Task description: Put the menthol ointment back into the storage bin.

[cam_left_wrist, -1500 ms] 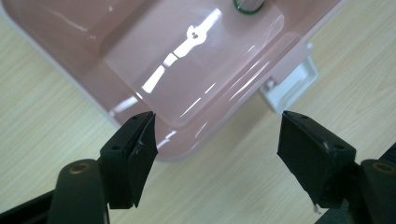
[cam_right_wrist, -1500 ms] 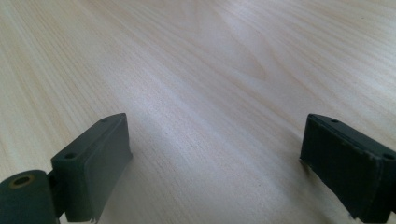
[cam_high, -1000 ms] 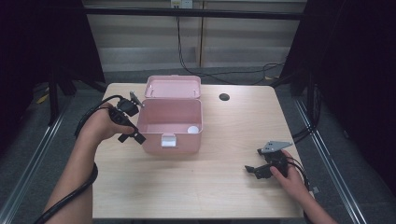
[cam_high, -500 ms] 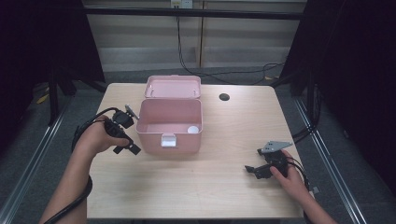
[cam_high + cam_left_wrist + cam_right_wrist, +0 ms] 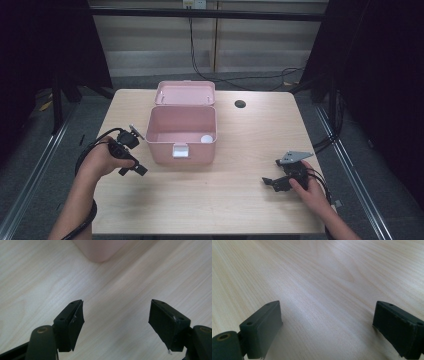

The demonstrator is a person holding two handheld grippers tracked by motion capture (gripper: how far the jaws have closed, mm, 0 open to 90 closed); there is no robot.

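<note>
A pink box point(image 5: 181, 135) stands open in the middle of the wooden table point(image 5: 235, 210), its lid point(image 5: 185, 93) tipped back. A small white round object point(image 5: 206, 139) lies inside at the right. My left gripper point(image 5: 134, 169) is low over the table just left of the box's front corner, open with nothing between the jaws; in the left gripper view point(image 5: 116, 320) bare wood lies between them and the pink box's corner point(image 5: 100, 250) is at the top. At the table's right front my right gripper point(image 5: 270, 182) rests open, over bare wood in its own view point(image 5: 327, 327).
A dark round hole point(image 5: 240, 104) sits in the table behind and right of the box. Black cables trail from both grippers. Metal rails run along the floor on either side of the table, and dark curtains flank the sides.
My left gripper has come down and drawn back toward the table's front, away from the box's left rim. The right gripper has stayed put.
</note>
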